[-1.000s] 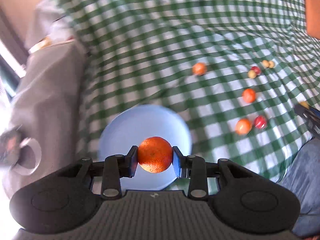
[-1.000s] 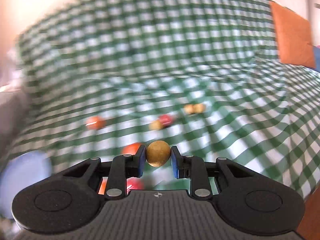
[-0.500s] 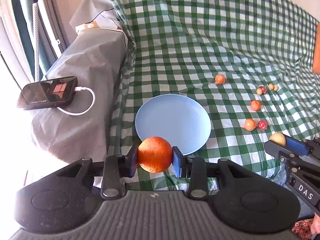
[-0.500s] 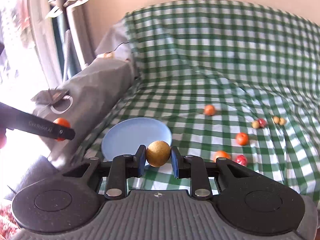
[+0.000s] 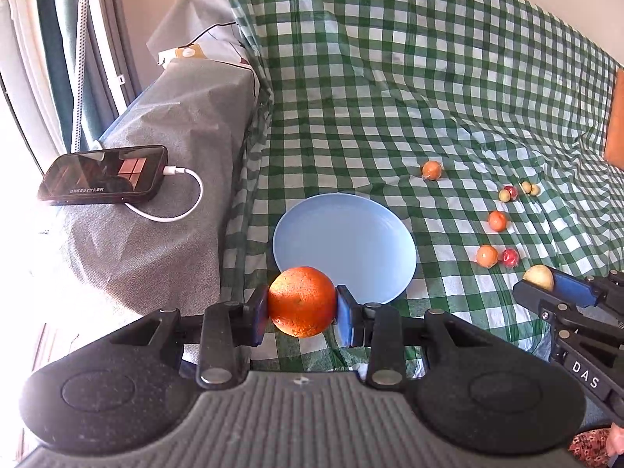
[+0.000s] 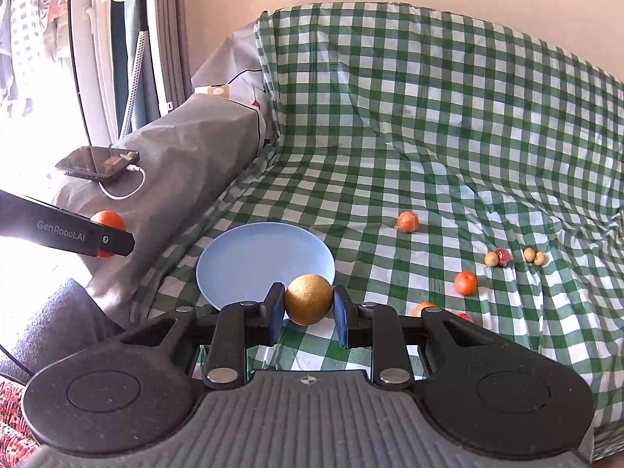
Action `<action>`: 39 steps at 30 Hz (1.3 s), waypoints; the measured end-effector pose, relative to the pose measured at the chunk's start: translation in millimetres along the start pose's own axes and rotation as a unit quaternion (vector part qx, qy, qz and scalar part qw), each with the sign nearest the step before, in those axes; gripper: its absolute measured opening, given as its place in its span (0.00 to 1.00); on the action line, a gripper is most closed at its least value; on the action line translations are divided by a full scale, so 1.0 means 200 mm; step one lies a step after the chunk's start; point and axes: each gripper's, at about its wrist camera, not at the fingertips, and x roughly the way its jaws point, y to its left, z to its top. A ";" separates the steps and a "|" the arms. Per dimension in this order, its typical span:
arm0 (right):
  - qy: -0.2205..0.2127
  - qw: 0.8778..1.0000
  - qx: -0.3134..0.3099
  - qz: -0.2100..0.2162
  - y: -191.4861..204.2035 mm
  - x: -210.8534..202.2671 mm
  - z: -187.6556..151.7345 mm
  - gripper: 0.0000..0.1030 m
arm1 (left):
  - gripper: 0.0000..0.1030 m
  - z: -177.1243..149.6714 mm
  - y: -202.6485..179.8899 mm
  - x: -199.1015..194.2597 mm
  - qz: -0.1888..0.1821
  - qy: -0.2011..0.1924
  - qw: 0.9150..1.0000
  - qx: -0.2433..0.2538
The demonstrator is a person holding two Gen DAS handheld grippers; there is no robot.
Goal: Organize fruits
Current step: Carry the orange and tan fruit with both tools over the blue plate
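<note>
My left gripper (image 5: 302, 314) is shut on a large orange (image 5: 301, 301), held above the near rim of the empty light-blue plate (image 5: 351, 234). My right gripper (image 6: 308, 314) is shut on a golden-brown round fruit (image 6: 309, 298), held near the plate's (image 6: 249, 261) front right rim. The right gripper also shows at the right edge of the left wrist view (image 5: 546, 284), the left one at the left edge of the right wrist view (image 6: 109, 240). Several small orange, red and yellow fruits (image 5: 486, 255) lie scattered on the green checked cloth (image 5: 390, 97) right of the plate.
A grey-covered armrest (image 5: 156, 202) stands left of the plate, with a phone (image 5: 103, 174) and its white charging cable on top. An orange cushion (image 5: 616, 124) is at the far right. Curtains and a window are at the far left.
Both grippers have pulled back and up from the cloth with their fruits still held; the views have steadied and widened. The fruits on the cloth have not moved.
</note>
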 end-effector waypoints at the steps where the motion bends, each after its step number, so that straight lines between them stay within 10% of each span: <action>1: 0.001 1.000 0.000 -0.001 0.00 0.00 0.00 0.27 | 0.38 0.00 0.00 0.00 0.000 0.000 1.000 -0.001; 17: 0.017 1.000 0.000 0.001 -0.02 0.17 0.04 0.27 | 0.38 0.14 -0.02 0.18 -0.002 0.004 1.000 -0.004; 39: 0.104 0.994 -0.030 0.001 0.00 0.84 0.07 0.27 | 0.38 0.30 -0.08 0.90 0.016 0.087 0.996 0.021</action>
